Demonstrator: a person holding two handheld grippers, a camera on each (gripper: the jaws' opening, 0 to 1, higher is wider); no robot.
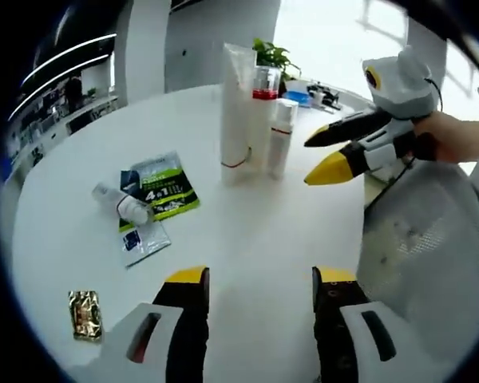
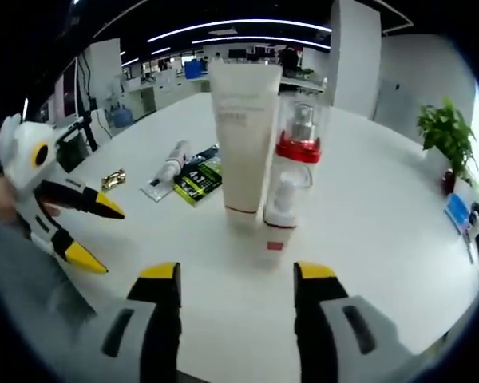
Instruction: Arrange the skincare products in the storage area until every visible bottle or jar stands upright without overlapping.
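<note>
1. Left gripper (image 1: 259, 283) at bottom centre of the left gripper view, jaws spread wide, nothing between them; right gripper (image 2: 235, 279) at bottom centre of the right gripper view, likewise wide apart and empty, and seen again at right of the left gripper view with yellow tips parted
2. Standing group at upper centre of the left gripper view: tall white tube (image 1: 236, 104), clear bottle with red band (image 1: 263, 88), small white bottle (image 1: 280, 136), all upright, long axes vertical, packed so close that touching or just apart cannot be told
3. Same group at centre of the right gripper view: white tube in front left, red-banded bottle to its right, a smaller white one low in front
4. Still lying down: small bottle (image 1: 121, 203) at centre left of the left gripper view, on its side across the green sachets (image 1: 161, 188), long axis running from upper left to lower right; cap end cannot be told for certain
5. Gold packet (image 1: 85, 313) flat at lower left, well apart from the rest
6. Judged risk: reaching past the upright cluster with open jaws could clip the tall tube, top-heavy and likely to topple its neighbours
7. Judged risk: round bottle on slick sachets may roll or slide away when pinched, or drag a sachet along when lifted
</note>
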